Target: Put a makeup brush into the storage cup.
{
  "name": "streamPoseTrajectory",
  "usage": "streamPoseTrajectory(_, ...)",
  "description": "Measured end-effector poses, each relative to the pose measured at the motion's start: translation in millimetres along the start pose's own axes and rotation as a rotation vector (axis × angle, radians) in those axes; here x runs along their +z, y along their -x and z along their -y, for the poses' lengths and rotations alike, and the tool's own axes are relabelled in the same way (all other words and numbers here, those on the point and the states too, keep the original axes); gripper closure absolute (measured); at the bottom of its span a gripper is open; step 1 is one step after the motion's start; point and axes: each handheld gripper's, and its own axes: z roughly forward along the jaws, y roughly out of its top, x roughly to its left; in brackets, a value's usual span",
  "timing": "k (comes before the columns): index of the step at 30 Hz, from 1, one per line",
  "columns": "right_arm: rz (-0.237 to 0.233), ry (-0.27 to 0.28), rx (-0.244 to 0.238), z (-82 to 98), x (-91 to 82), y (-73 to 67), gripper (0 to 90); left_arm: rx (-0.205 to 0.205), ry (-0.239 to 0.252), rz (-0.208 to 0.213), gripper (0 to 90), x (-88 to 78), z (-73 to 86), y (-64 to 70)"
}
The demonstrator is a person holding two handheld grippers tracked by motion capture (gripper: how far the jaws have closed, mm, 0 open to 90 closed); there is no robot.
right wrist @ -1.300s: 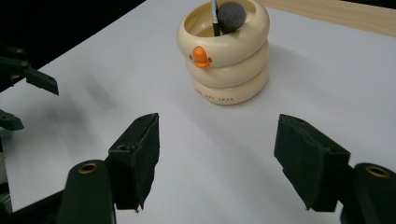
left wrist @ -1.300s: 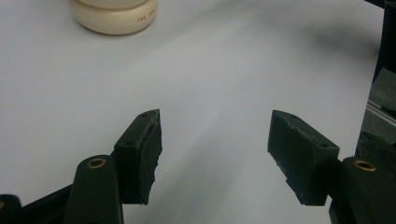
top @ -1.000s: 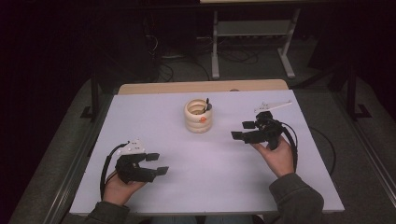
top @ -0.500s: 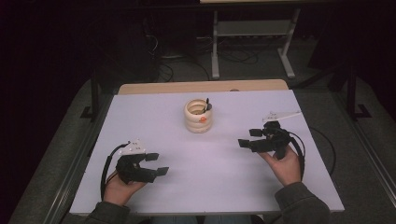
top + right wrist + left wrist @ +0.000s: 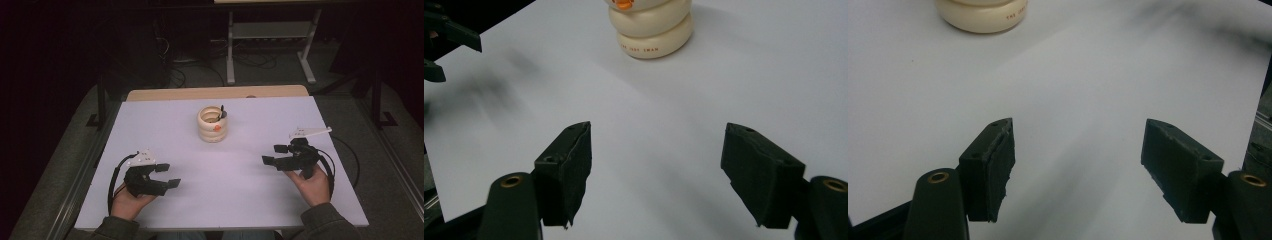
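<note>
— On the white table (image 5: 215, 200), where does everything sit?

— Toward the far middle stands a cream ribbed cup (image 5: 212, 123), shaped like stacked rings, with an orange spot on its near side and a dark stick (image 5: 222, 111) poking out of its mouth. It is upright and nothing touches it.

— And the left claw (image 5: 167, 175)?

— It rests low at the near left, held in a hand (image 5: 126, 202) coming in from the bottom edge. Its jaws have just been opening and now stand wide apart with only bare table between them. In the left gripper view the cup's base (image 5: 982, 15) shows at the top left, well apart from the pads (image 5: 990, 170).

— What about the right claw (image 5: 274, 154)?

— It sits at the near right, also well apart from the cup, pointing left across the table. Its jaws are spread wide too, gripping nothing. A grey three-cornered plate (image 5: 310, 132) sticks up on top of it, and a black cable (image 5: 345, 160) loops off to the right edge.

— Does its own camera see the cup?

— Yes, the right gripper view has the cup (image 5: 651, 27) at the top centre, with small lettering on its lowest ring; the words are too small to read. The left claw (image 5: 444, 40) shows dark at the upper left corner.
</note>
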Motion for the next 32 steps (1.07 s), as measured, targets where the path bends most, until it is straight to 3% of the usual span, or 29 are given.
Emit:
streamPoseTrajectory(10,0.008,0.023,0.006,16.5,-11.4,-3.1,26.8,-0.004,0.014,-0.007,28.7,-2.0,2.0,-0.7)
streamPoseTrajectory(25,0.016,0.036,0.033,47.0,-21.8,-4.4,25.8,-0.005,-0.006,-0.036,28.3,-0.6,9.8,0.4)
streamPoseTrajectory(32,0.009,0.019,0.009,53.2,-18.9,-7.3,25.0,-0.014,0.006,-0.038,28.2,-2.1,9.9,-0.6)
